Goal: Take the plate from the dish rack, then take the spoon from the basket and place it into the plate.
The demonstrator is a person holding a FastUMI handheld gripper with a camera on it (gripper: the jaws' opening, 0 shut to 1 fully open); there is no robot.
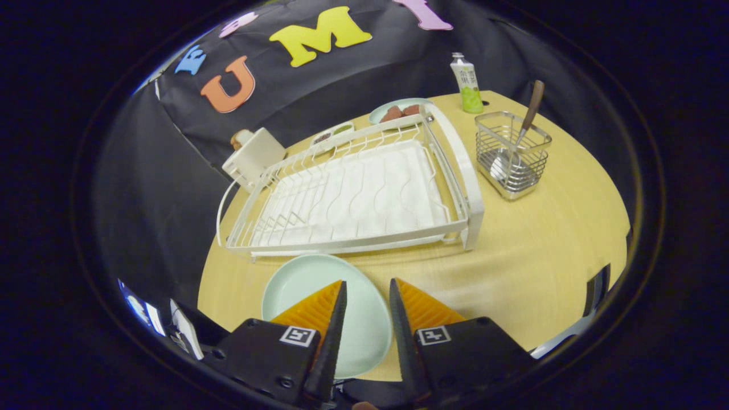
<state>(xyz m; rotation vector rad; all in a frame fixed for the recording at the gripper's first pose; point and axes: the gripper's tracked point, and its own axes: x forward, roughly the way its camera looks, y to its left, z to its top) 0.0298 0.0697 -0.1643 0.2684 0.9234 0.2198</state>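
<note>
Pale green plate (319, 296) is seen flat on the wooden counter (541, 239), just in front of the white dish rack (364, 199). Tool (367, 290) is held above it, fingers narrowly parted, gripping nothing. Spoon (527, 122) is stood in the wire basket (512, 154), right of the rack.

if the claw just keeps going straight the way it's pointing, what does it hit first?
Likely the near front rail of the white dish rack, just beyond the pale green plate lying under the open claw. Depth and height are unclear; it may pass above the rail.
</note>
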